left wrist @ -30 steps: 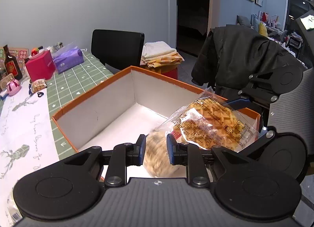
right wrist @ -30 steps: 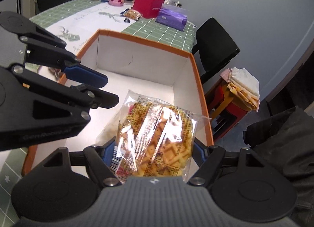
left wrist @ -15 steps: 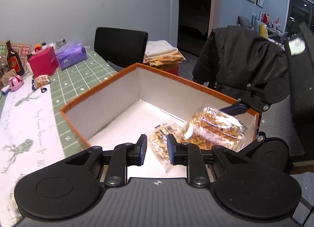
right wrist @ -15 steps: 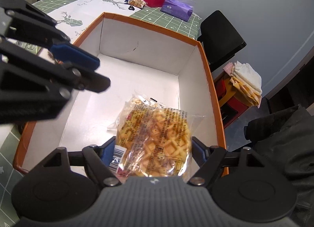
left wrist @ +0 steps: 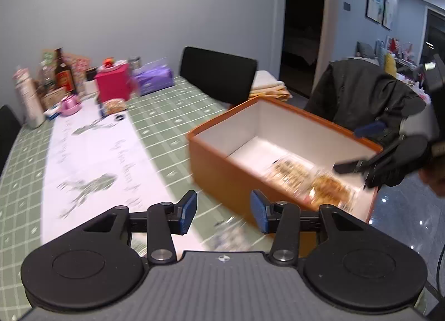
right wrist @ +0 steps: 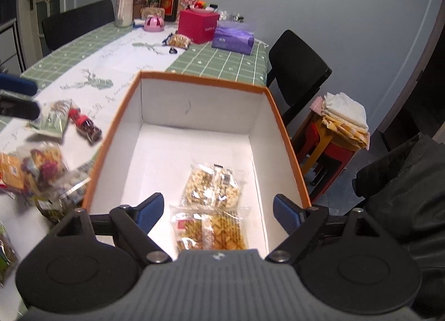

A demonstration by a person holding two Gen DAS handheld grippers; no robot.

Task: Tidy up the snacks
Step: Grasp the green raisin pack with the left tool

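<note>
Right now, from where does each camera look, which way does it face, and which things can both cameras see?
Left wrist: sits behind the left gripper, whose empty jaws are opening, above the green tablecloth; faces the orange box from outside; the right gripper shows at the box's far end.
Right wrist: sits behind the right gripper, jaws opening and empty, looking down into the box; the left gripper shows at the left edge.
Shared: the box, its two snack packs, the pink box, the purple pack.

Motion blur is smearing snack pile [right wrist: 41, 173] at 9 o'clock; waffle pack [right wrist: 211, 233] is being cut off by gripper body
</note>
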